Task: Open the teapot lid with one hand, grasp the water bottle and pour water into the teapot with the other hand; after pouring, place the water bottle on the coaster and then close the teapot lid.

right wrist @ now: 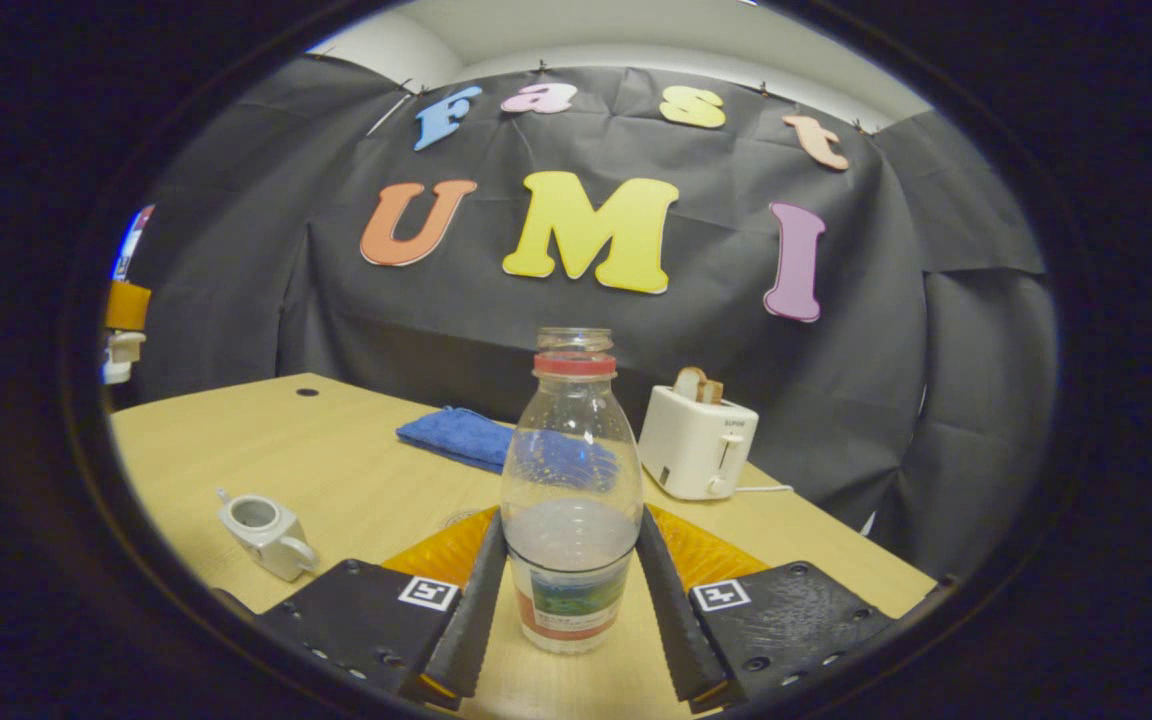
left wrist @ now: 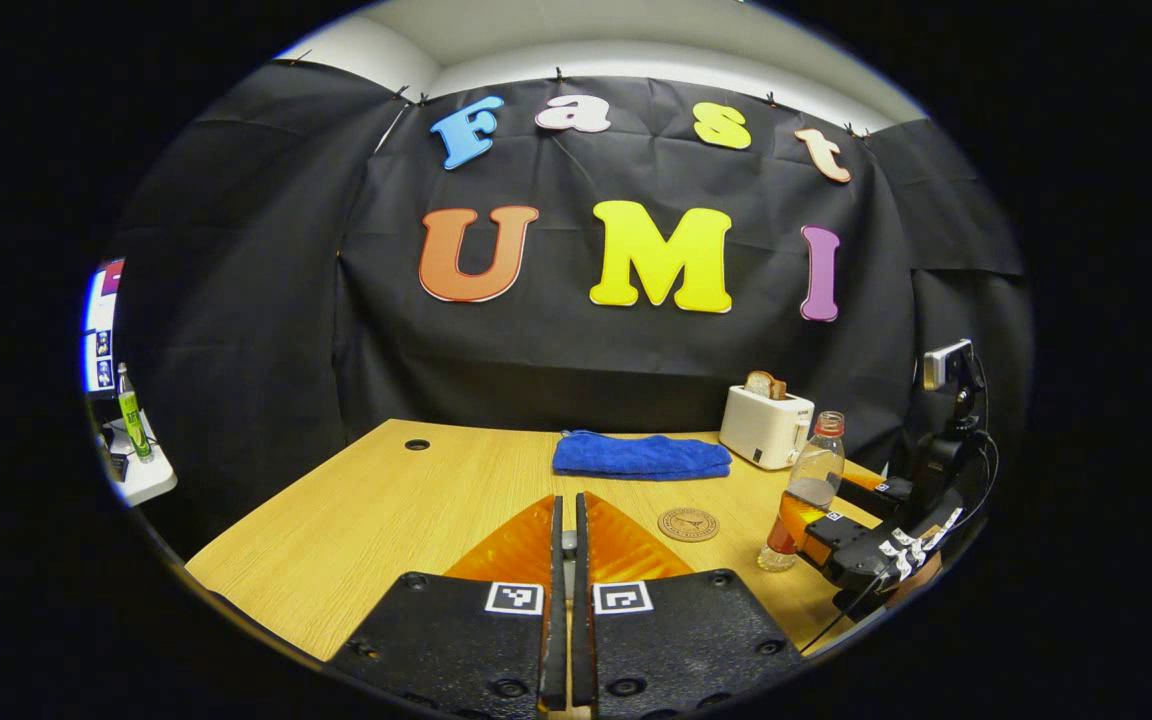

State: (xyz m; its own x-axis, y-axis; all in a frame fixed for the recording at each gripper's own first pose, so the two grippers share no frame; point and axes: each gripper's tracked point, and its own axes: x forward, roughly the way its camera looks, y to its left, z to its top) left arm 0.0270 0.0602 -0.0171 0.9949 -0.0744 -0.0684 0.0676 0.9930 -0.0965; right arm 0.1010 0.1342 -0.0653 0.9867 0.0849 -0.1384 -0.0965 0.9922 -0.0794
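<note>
A clear water bottle [right wrist: 570,500] with a red neck ring and no cap, about a third full, stands between the fingers of my right gripper [right wrist: 571,520], which is shut on its lower body. In the left gripper view the bottle [left wrist: 808,480] leans slightly at the table's right edge with the right gripper [left wrist: 821,540] on it. The small white teapot [right wrist: 261,535] sits on the table to the left, its top open. My left gripper [left wrist: 566,505] is shut on a small pale piece, the teapot lid [left wrist: 567,545], mostly hidden by the fingers. A round cork coaster [left wrist: 688,524] lies near the bottle.
A folded blue towel [left wrist: 641,455] lies at the back of the wooden table [left wrist: 366,510]. A white toaster [left wrist: 764,425] holding bread stands to its right, close behind the bottle. A green bottle [left wrist: 133,415] stands on a side shelf beyond the table's left edge.
</note>
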